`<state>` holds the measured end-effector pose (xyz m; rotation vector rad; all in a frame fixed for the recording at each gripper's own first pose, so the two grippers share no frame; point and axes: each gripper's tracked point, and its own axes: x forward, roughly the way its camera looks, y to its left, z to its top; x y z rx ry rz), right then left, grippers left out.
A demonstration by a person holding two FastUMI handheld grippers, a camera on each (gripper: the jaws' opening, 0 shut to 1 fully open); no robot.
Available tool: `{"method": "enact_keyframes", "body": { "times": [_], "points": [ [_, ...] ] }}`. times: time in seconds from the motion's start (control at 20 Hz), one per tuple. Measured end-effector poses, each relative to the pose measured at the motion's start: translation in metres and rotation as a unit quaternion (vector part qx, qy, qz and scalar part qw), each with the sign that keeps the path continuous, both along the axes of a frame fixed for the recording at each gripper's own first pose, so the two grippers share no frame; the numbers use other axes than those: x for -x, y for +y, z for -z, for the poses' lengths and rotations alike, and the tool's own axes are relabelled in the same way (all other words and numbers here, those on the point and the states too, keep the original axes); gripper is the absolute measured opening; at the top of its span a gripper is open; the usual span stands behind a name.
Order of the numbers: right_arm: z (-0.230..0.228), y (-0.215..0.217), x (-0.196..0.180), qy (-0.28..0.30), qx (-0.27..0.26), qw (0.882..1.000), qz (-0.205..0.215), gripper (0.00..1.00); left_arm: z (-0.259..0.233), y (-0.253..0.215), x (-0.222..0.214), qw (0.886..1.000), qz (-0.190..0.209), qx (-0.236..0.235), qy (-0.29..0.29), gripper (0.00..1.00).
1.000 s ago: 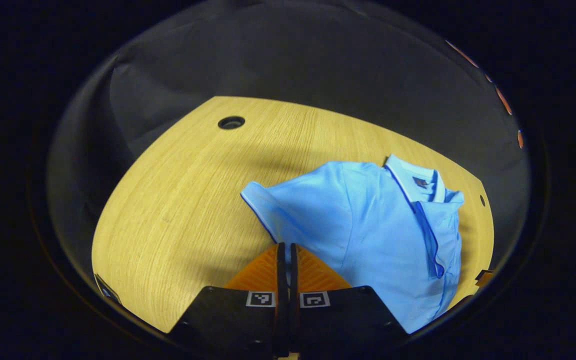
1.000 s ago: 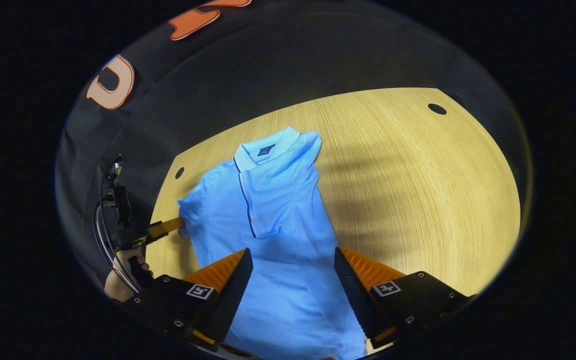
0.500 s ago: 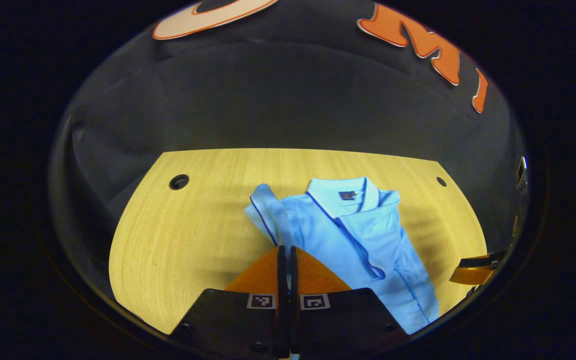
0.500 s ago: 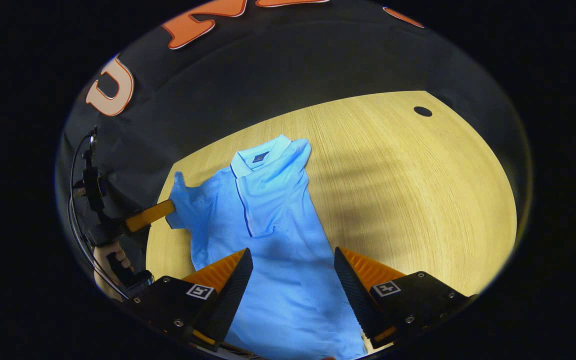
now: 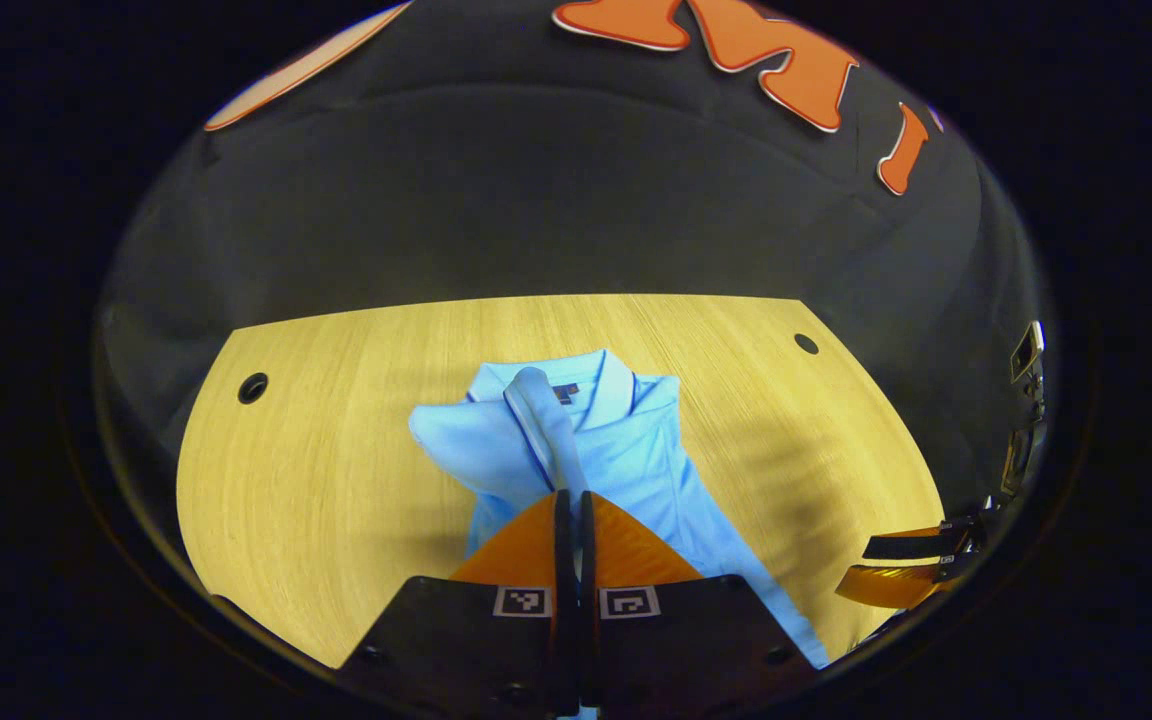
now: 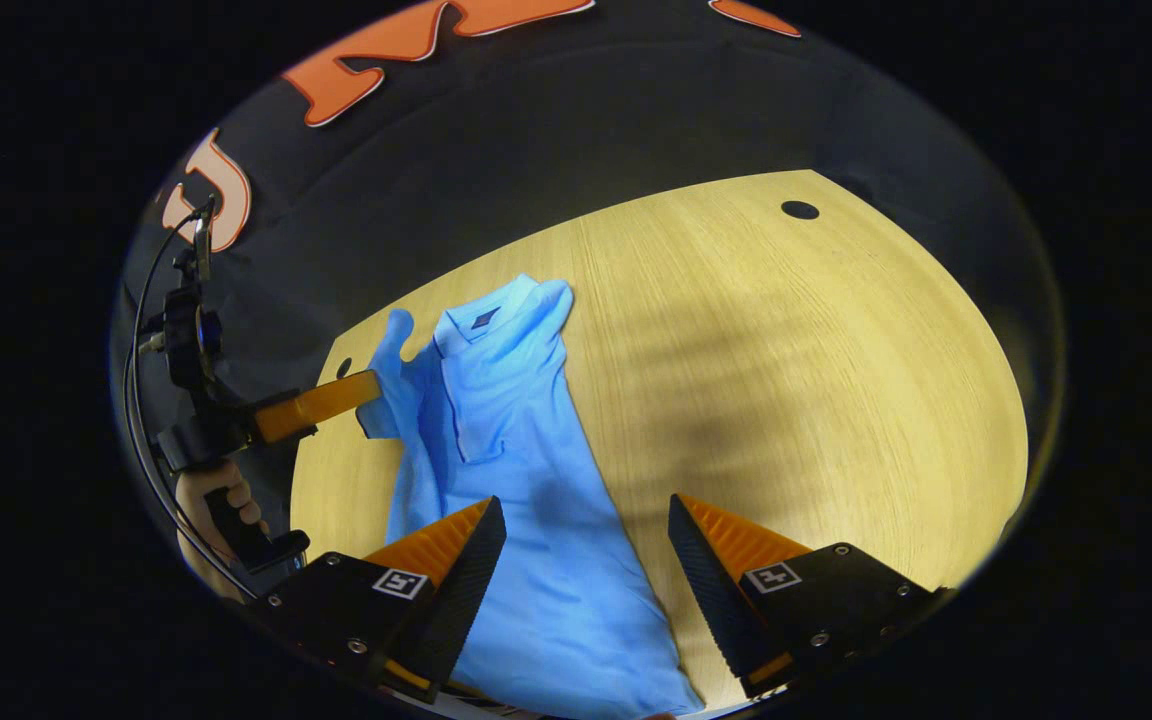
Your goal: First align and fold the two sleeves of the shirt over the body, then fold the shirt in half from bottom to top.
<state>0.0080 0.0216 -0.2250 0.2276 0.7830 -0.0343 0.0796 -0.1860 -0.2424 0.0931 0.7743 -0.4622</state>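
Observation:
A light blue polo shirt (image 5: 636,450) lies collar-away on the wooden table (image 5: 336,480). My left gripper (image 5: 571,493) is shut on the shirt's sleeve (image 5: 534,410) and holds it lifted above the chest. In the right gripper view the left gripper (image 6: 356,390) pinches that sleeve (image 6: 391,360) at the left side of the shirt (image 6: 516,440). My right gripper (image 6: 586,508) hovers open over the shirt's lower body with nothing between its fingers. It shows in the left gripper view as the right gripper (image 5: 911,570) at the table's right edge.
The table (image 6: 786,380) has small round holes (image 5: 252,387) (image 5: 806,343) (image 6: 800,210) near its back corners. A hand (image 6: 211,495) holds the left gripper's handle. Black cloth walls stand behind the table.
My left gripper has lifted the sleeve and carried it inward over the shirt's body. The shirt's side has drawn in with it. The right gripper stays open, nearly in place.

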Motion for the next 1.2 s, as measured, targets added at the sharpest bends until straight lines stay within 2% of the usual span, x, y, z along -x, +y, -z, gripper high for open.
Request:
{"method": "enact_keyframes", "body": {
  "times": [0.25,0.5,0.6,0.7,0.75,0.95,1.0,1.1,1.15,1.2],
  "points": [
    [0.003,-0.024,0.005,0.004,-0.007,1.0,0.01,0.99,0.012,-0.041,0.01,1.0,0.019,-0.003,0.019,0.04],
    [0.007,-0.032,0.007,0.01,-0.013,1.0,0.009,0.99,0.031,-0.055,0.016,0.999,0.021,-0.03,0.033,0.06],
    [0.008,-0.036,0.006,0.011,-0.015,1.0,0.006,0.99,0.036,-0.063,0.025,0.999,0.03,-0.017,0.041,0.07],
    [0.008,-0.035,0.006,0.014,-0.018,1.0,0.002,0.99,0.036,-0.064,0.03,0.998,0.026,-0.015,0.05,0.37],
    [0.009,-0.034,0.005,0.015,-0.017,1.0,-0.001,0.99,0.034,-0.063,0.035,0.998,0.026,-0.011,0.055,0.41],
    [0.018,-0.022,0.003,0.026,-0.009,0.999,-0.024,0.99,0.039,-0.03,0.058,0.997,0.0,-0.013,0.077,0.95],
    [0.02,-0.019,0.005,0.03,-0.005,0.999,-0.03,0.99,0.04,-0.018,0.064,0.997,-0.012,-0.014,0.081,0.99],
    [0.027,-0.012,0.01,0.04,0.008,0.998,-0.044,0.99,0.043,0.011,0.078,0.995,-0.039,-0.013,0.093,0.96],
    [0.029,-0.007,0.013,0.044,0.015,0.998,-0.052,0.99,0.046,0.024,0.086,0.994,-0.053,-0.012,0.099,1.0],
    [0.032,-0.002,0.016,0.048,0.021,0.997,-0.061,0.99,0.047,0.038,0.094,0.992,-0.064,-0.011,0.105,1.0]
  ]
}}
